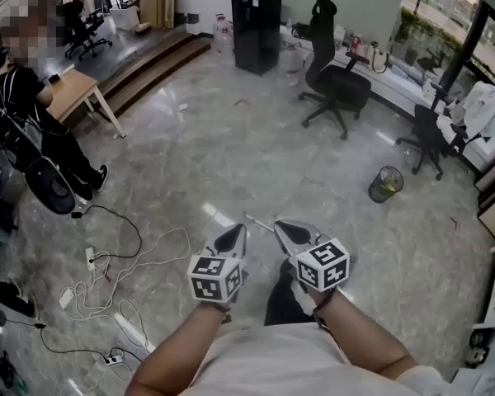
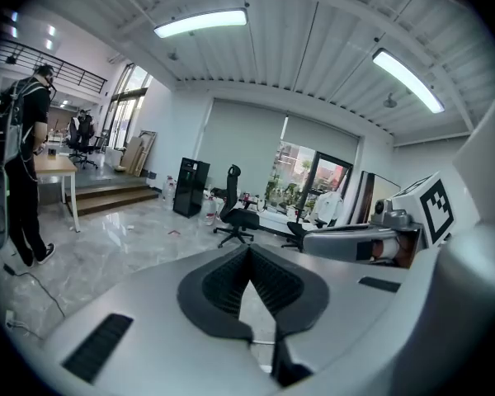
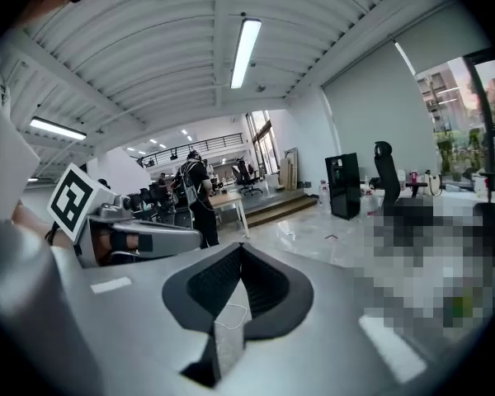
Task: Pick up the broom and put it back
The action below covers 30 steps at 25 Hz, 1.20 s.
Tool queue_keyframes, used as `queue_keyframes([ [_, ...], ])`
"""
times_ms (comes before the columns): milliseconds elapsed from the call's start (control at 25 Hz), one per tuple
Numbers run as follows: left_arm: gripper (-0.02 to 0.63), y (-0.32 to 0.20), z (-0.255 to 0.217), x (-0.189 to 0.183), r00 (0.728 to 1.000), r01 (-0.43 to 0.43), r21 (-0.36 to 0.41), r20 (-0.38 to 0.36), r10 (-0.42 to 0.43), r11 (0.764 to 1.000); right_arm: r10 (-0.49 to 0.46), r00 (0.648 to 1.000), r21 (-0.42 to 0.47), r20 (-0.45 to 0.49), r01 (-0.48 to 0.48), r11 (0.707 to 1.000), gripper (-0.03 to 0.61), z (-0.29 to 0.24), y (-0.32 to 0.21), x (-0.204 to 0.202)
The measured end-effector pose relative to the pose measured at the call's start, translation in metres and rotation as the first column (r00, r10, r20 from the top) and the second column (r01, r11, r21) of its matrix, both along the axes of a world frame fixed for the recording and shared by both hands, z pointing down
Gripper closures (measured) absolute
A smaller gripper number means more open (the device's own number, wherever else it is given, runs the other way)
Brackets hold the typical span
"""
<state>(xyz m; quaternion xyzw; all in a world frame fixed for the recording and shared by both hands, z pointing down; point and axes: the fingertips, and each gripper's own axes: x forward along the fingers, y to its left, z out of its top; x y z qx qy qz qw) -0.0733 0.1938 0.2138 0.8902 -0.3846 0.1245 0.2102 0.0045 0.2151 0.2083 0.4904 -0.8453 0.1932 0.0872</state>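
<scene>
A thin pale stick (image 1: 259,223) lies on the glossy floor just beyond the grippers; it may be the broom's handle, and no broom head shows. My left gripper (image 1: 236,235) and my right gripper (image 1: 290,232) are held side by side in front of the person's body, both pointing forward and slightly down. In the left gripper view the left gripper (image 2: 248,248) has its pads meeting at the tip with nothing between them. The right gripper (image 3: 239,247) looks the same in its own view, shut and empty. Neither gripper touches the stick.
A green waste bin (image 1: 385,183) stands on the floor at the right, with office chairs (image 1: 337,85) behind it. A black cabinet (image 1: 256,27) is at the back. Cables and power strips (image 1: 107,279) lie at the left, near a standing person (image 1: 25,130) and a wooden table (image 1: 74,89).
</scene>
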Motion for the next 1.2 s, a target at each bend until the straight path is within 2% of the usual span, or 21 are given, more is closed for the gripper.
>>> queue_keyframes([
  [200,0.609,-0.107,0.046,0.030,0.996,0.094,-0.052,0.001,-0.094,0.994,-0.105,0.994,-0.043,-0.043,0.103,0.994,0.574,0.048,-0.116,0.035],
  [400,0.609,-0.195,0.077,0.052,0.983,0.185,-0.099,0.024,-0.183,0.978,-0.207,0.978,-0.117,-0.041,0.201,0.973,0.574,0.092,-0.221,0.064],
  [560,0.610,-0.243,0.108,0.046,0.973,0.229,-0.138,0.038,-0.226,0.964,-0.267,0.962,-0.164,-0.061,0.254,0.953,0.569,0.137,-0.283,0.063],
  [680,0.609,-0.272,0.152,0.030,0.969,0.245,-0.173,0.073,-0.236,0.954,-0.294,0.953,-0.219,-0.070,0.273,0.937,0.565,0.188,-0.318,0.052],
  [960,0.609,-0.347,0.316,0.014,0.976,0.210,-0.265,0.105,-0.189,0.941,-0.335,0.937,-0.340,-0.101,0.284,0.896,0.528,0.368,-0.398,0.025],
  [1040,0.609,-0.363,0.373,0.010,0.977,0.203,-0.286,0.120,-0.175,0.936,-0.359,0.928,-0.373,-0.100,0.299,0.878,0.517,0.434,-0.414,0.016],
  [1200,0.609,-0.371,0.488,0.000,0.976,0.206,-0.353,0.138,-0.167,0.913,-0.398,0.912,-0.456,-0.104,0.312,0.834,0.499,0.581,-0.422,0.002],
])
